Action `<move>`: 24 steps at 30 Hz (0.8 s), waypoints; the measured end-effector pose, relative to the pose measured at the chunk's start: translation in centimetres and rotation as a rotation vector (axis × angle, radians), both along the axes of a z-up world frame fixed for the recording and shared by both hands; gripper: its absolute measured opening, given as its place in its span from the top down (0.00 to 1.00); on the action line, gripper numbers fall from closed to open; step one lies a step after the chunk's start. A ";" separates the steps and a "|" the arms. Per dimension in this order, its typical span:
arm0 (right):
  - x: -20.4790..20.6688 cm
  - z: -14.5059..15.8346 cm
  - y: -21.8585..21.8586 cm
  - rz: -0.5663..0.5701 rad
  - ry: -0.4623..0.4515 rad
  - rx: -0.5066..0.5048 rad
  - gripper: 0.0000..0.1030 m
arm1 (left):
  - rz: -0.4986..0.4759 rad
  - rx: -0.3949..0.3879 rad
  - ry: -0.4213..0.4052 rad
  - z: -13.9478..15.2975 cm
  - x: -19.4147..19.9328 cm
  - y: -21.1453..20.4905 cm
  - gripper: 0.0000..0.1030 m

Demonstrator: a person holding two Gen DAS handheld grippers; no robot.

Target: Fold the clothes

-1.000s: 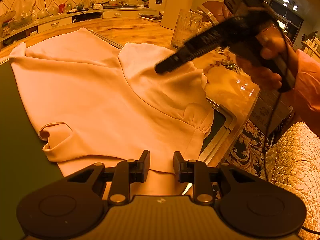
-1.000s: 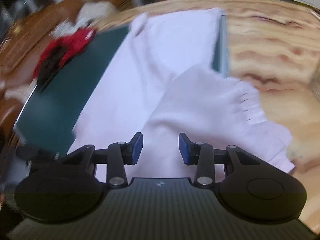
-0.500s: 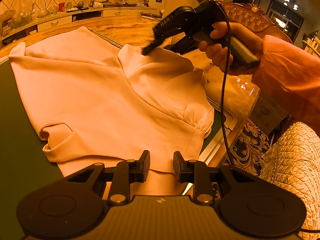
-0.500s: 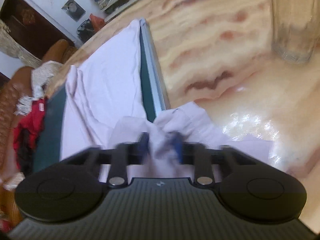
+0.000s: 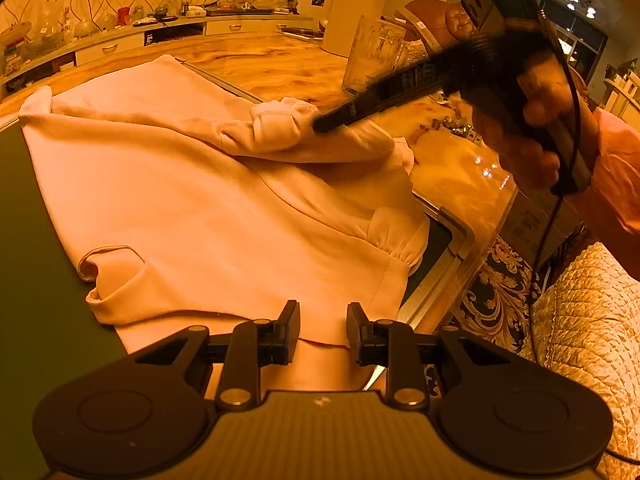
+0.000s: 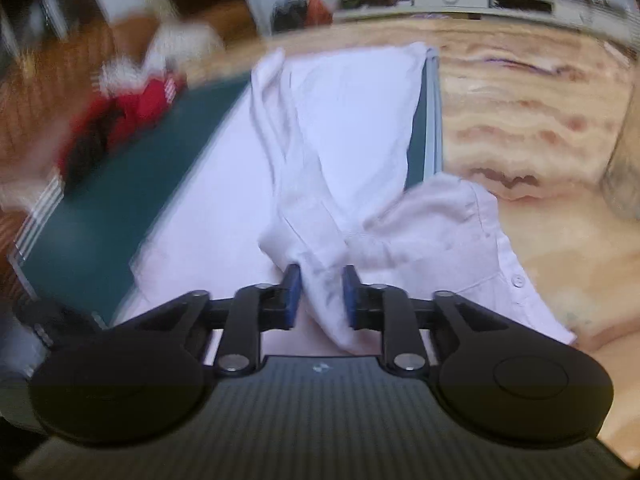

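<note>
A pale long-sleeved shirt (image 5: 200, 200) lies spread on a dark green mat (image 5: 32, 280) on the wooden table (image 5: 288, 68). Its right sleeve (image 5: 280, 128) is drawn back across the body. My right gripper (image 5: 324, 125), held by a hand (image 5: 532, 128), sits at the cuff. In the right wrist view that sleeve (image 6: 320, 248) hangs between the blue pads of the right gripper (image 6: 319, 296), whose jaws are opening. My left gripper (image 5: 323, 332) hovers open over the shirt's near hem with nothing between its fingers.
A drinking glass (image 5: 374, 56) and a white kettle (image 5: 352, 16) stand on the table beyond the shirt. A red garment (image 6: 132, 112) lies past the mat's far side. The table edge and a quilted sofa (image 5: 580, 340) are at the right.
The right gripper closed on the sleeve at the table side, carried it up and over the shirt's body, and its jaws have now parted. The left gripper stayed still.
</note>
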State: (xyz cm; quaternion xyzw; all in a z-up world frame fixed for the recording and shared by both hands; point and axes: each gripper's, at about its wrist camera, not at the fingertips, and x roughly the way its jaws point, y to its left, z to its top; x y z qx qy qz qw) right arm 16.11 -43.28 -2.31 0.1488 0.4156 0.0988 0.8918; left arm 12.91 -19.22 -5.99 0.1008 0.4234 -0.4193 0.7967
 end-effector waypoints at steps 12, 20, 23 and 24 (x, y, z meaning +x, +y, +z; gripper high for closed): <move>3.9 -1.6 1.3 -0.008 -0.001 -0.021 0.57 | 0.000 -0.007 0.011 0.1 0.1 0.0 0.71; 2.1 -0.7 -1.8 -0.242 -0.033 -0.059 0.94 | -0.003 -0.009 0.011 0.1 0.3 0.1 0.71; 2.8 0.0 -3.6 -0.380 -0.041 -0.102 0.93 | -0.002 -0.009 0.012 0.0 0.3 0.3 0.71; 3.2 0.0 -3.9 -0.415 -0.038 -0.125 0.90 | -0.002 -0.008 0.012 0.0 0.3 0.3 0.71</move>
